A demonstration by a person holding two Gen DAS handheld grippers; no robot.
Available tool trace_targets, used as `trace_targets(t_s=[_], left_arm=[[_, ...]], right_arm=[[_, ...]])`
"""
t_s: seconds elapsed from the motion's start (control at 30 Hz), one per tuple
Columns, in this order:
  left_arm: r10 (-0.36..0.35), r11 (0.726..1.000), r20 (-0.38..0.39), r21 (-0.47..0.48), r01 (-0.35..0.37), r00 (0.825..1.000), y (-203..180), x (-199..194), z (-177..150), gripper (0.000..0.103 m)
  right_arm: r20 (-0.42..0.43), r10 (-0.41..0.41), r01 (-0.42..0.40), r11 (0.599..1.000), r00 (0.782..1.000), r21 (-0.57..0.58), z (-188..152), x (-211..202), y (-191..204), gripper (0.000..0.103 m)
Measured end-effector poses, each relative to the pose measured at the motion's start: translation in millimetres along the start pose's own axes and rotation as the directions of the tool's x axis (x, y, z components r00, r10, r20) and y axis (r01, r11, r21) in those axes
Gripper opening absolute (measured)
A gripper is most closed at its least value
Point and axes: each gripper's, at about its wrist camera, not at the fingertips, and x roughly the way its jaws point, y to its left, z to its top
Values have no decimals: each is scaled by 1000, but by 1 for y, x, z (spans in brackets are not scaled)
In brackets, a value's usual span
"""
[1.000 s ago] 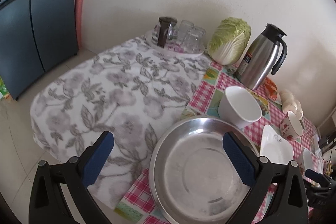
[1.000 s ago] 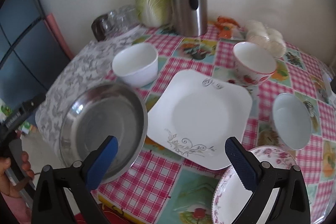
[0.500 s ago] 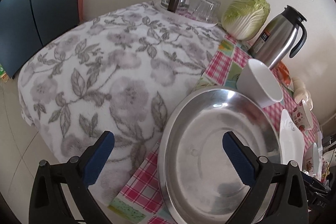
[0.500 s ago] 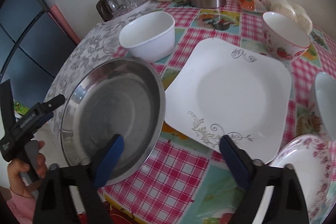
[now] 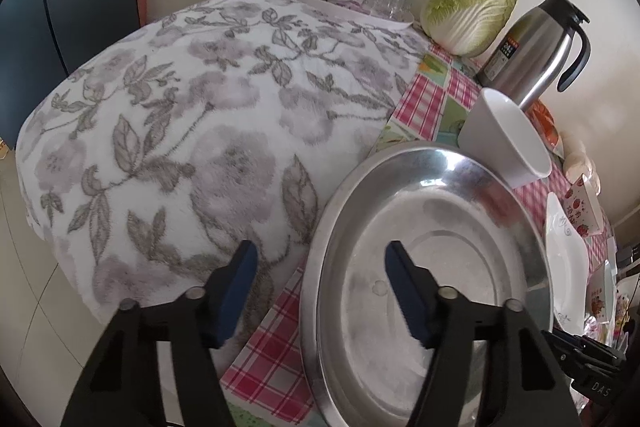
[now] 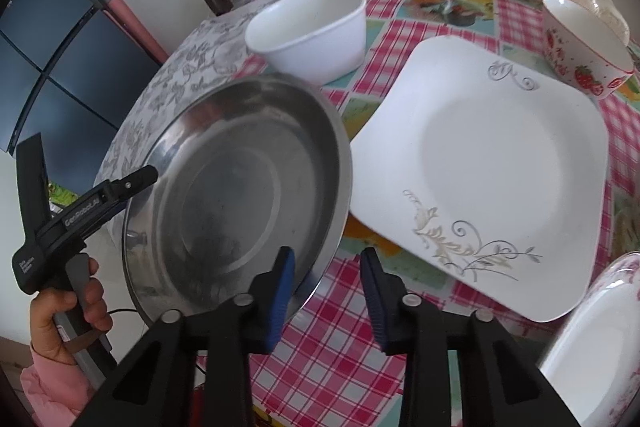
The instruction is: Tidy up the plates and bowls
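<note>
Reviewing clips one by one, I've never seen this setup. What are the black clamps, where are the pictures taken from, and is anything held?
No robot: a person holds two two-finger tools, each with a camera looking along its fingers. One picture is from the left tool, the other from the right tool, which shows the hand gripping the left one. On the checked tablecloth sit a steel pan, white bowl, square plate and strawberry bowl. Both tools have just been closing, each with the pan's rim between its pads; neither seems to press, so nothing is held.
</note>
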Motion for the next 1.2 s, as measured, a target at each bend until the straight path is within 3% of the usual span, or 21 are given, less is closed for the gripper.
trace_targets(t_s=[0.13,0.33,0.73,1.2], left_arm=[[2,1000,-22,3,-2,1000,1,9,-1,46],[23,1000,-16,13,-22,1000,1,12,0,40],[65,995,-5,78,-65,998,-12,17,2,36],[70,995,-7,74,-69,998,-13,11,-1,28]], right_arm=[[-16,13,-13,1000,1000,10,1,9,0,29],[-27,31,-31,1000,999,1,3,16,4,19],[-23,56,-55,998,998,23,4,21,-1,18],[-21,91,-90,995,996,32,1,18,-6,17]])
